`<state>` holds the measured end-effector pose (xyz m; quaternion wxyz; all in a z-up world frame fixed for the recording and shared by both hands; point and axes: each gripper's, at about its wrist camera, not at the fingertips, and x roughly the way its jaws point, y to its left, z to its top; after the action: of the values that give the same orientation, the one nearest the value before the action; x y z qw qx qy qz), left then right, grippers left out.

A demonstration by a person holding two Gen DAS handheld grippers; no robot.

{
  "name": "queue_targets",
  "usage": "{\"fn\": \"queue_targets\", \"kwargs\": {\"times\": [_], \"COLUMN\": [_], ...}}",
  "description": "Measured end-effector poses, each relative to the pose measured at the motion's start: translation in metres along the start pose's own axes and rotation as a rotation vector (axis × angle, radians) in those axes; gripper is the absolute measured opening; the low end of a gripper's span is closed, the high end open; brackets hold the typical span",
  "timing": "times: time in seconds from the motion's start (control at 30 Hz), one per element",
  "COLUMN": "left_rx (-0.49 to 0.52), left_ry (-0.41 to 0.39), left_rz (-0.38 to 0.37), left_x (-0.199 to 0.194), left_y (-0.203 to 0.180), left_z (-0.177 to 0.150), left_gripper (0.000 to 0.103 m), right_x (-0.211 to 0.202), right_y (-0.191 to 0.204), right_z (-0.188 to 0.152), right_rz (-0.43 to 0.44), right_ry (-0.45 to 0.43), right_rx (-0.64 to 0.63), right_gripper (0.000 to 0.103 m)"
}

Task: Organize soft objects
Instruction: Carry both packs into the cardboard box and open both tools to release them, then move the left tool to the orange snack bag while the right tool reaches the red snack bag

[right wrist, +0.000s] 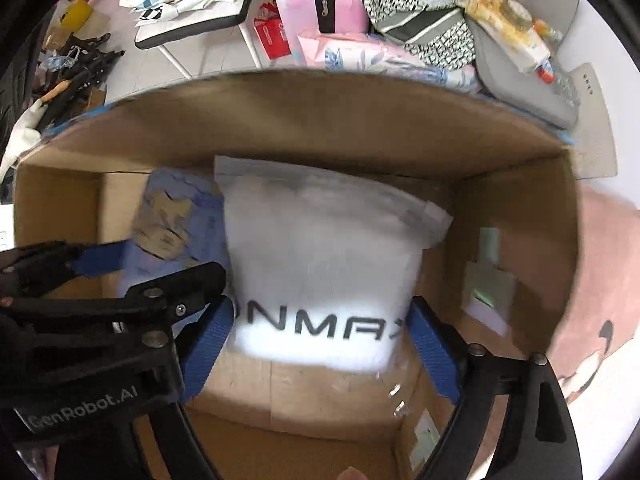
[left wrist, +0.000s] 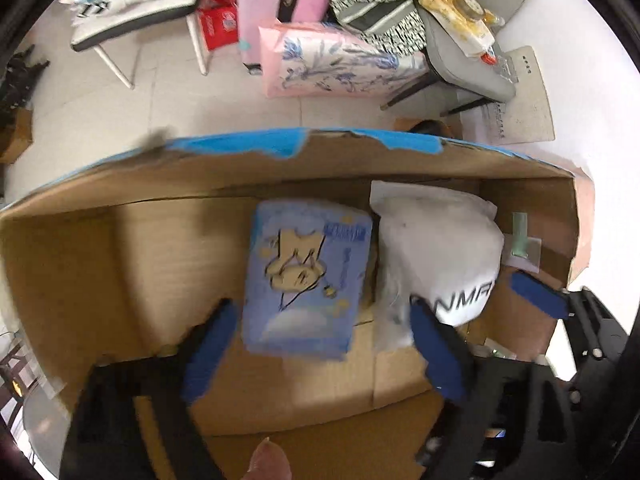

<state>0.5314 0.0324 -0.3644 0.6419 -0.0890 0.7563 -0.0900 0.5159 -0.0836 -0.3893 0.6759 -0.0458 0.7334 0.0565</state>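
Note:
An open cardboard box [left wrist: 120,248] holds a blue soft pack with a cartoon print [left wrist: 306,280] and, to its right, a white bagged soft item with black letters [left wrist: 440,256]. My left gripper [left wrist: 320,352] is open over the box, its blue fingers either side of the blue pack's near end. My right gripper [right wrist: 320,352] is open, its fingers either side of the white bag [right wrist: 320,264]. The blue pack [right wrist: 176,216] lies left of the bag. The left gripper's fingers [right wrist: 100,260] show at left in the right wrist view.
The box's far rim [left wrist: 280,144] is torn, with blue tape. Beyond it stand a pink floral pillow [left wrist: 332,64], a pink suitcase [left wrist: 276,0], chairs piled with cloth [left wrist: 460,52] and a red pack [left wrist: 216,24]. A pink surface [right wrist: 600,280] lies right of the box.

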Motion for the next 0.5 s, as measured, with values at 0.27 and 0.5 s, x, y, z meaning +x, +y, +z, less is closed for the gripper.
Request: {"fn": "queue_targets", "kwargs": {"times": [0.27,0.5], "left_rx": [0.001,0.012], "left_ry": [-0.164,-0.374], "left_rz": [0.066,0.162], "left_x": [-0.061,-0.117], "left_y": [-0.003,-0.021], "left_z": [-0.059,-0.152], "left_gripper": [0.099,0.102], "right_x": [-0.059,-0.102], "right_y": [0.001,0.007], "right_z": [-0.044,-0.109], "right_rz": [-0.073,0.016], "right_ry": [-0.143,-0.213], "right_rx": [-0.005,-0.008], "right_gripper": [0.103,0.103]}}
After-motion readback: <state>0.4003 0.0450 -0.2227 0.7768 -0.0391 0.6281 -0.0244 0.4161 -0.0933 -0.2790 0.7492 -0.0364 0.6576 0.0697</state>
